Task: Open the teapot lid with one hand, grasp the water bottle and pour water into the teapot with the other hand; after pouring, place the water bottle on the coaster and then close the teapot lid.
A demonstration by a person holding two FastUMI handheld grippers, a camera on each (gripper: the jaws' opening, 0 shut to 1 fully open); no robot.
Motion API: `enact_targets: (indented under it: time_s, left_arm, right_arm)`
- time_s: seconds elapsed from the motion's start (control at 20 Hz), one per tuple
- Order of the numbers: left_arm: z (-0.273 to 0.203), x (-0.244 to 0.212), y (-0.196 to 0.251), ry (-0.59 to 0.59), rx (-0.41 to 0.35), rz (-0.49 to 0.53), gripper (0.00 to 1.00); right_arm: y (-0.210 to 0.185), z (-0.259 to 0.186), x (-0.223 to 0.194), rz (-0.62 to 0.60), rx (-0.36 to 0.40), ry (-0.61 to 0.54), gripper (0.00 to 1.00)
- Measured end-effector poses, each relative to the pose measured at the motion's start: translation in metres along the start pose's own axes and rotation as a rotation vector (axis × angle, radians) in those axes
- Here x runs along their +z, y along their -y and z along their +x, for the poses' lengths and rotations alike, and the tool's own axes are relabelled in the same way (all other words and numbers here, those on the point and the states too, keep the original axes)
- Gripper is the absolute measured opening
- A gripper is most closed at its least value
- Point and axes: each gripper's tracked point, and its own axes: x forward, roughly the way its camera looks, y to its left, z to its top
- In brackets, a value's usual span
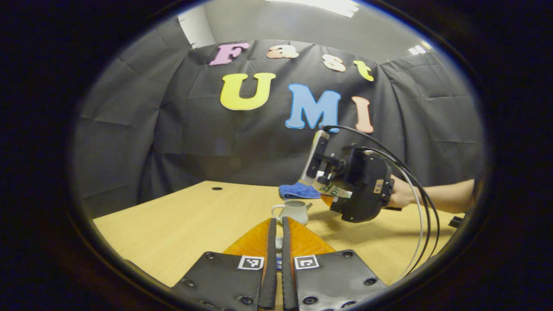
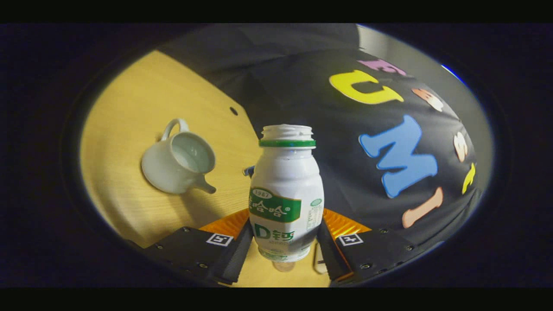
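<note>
Two claws busy: right gripper [image 2: 283, 242] grasps bottle [image 2: 286, 190], held beside open teapot [image 2: 179, 157] for pouring; left gripper [image 1: 276, 242] nearly clenched, contents unclear.

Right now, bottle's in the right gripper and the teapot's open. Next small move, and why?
Probably tip the bottle further so its mouth comes over the teapot. The right gripper is shut on the uncapped bottle, the teapot is lidless, and the bottle's mouth seems off to one side of the opening.
</note>
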Motion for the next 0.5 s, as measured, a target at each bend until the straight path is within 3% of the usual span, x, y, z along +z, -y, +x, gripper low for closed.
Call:
enact_targets:
  time_s: [0.1, 0.15, 0.2, 0.5]
  left_arm:
    - [0.015, 0.004, 0.003, 0.002, -0.02, -0.031, 0.07]
    - [0.023, 0.005, 0.005, 0.002, -0.031, -0.041, 0.12]
    - [0.03, 0.007, 0.007, -0.001, -0.036, -0.043, 0.07]
    - [0.072, 0.05, 0.025, 0.068, -0.072, -0.023, 0.15]
  right_arm:
    - [0.001, -0.011, -0.004, 0.166, 0.019, 0.001, 0.74]
    - [0.002, -0.017, -0.004, 0.239, 0.03, 0.005, 0.73]
    - [0.005, -0.023, -0.005, 0.303, 0.033, 0.007, 0.74]
    - [0.023, -0.043, -0.015, 0.649, 0.051, 0.043, 0.73]
